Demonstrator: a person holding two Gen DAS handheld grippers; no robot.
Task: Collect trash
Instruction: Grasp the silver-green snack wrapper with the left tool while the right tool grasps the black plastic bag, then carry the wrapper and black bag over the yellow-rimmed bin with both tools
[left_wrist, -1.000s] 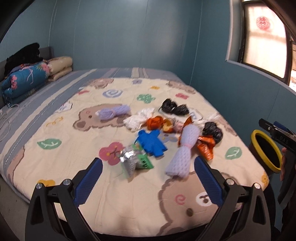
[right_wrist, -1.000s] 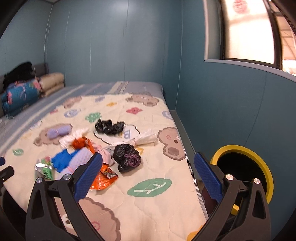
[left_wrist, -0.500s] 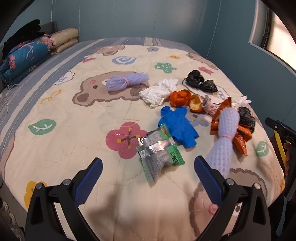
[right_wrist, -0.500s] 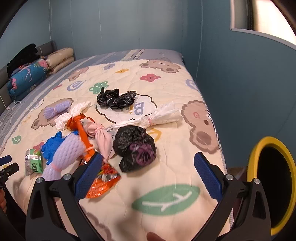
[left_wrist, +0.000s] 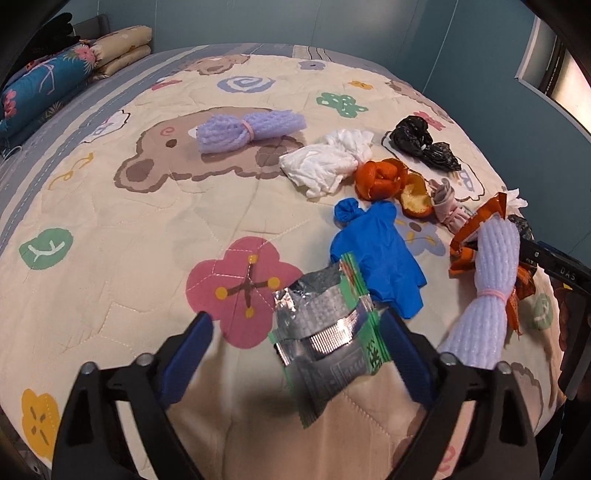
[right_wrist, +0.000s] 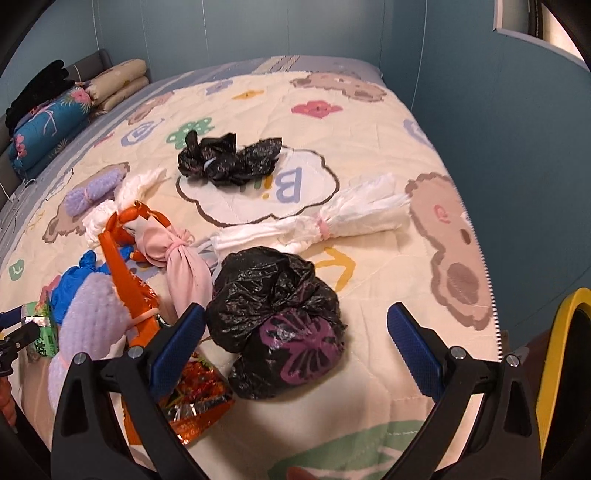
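Both claws have dropped toward the bed: left claw (left_wrist: 295, 343) narrowing, ungripped, around wrapper (left_wrist: 327, 341); right claw (right_wrist: 295, 341) open, black bag (right_wrist: 275, 319) at 12 o'clock.

Left gripper (left_wrist: 295, 332), black angular two-armed frame, silver screw heads at the joints, blue textured pads (left_wrist: 188, 354) on the fingers, right gripper (right_wrist: 295, 332) of the same build, black frame, silver screws, blue dimpled pads (right_wrist: 413, 349)

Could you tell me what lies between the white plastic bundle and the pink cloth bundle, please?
In the left wrist view, orange peel lies between them.
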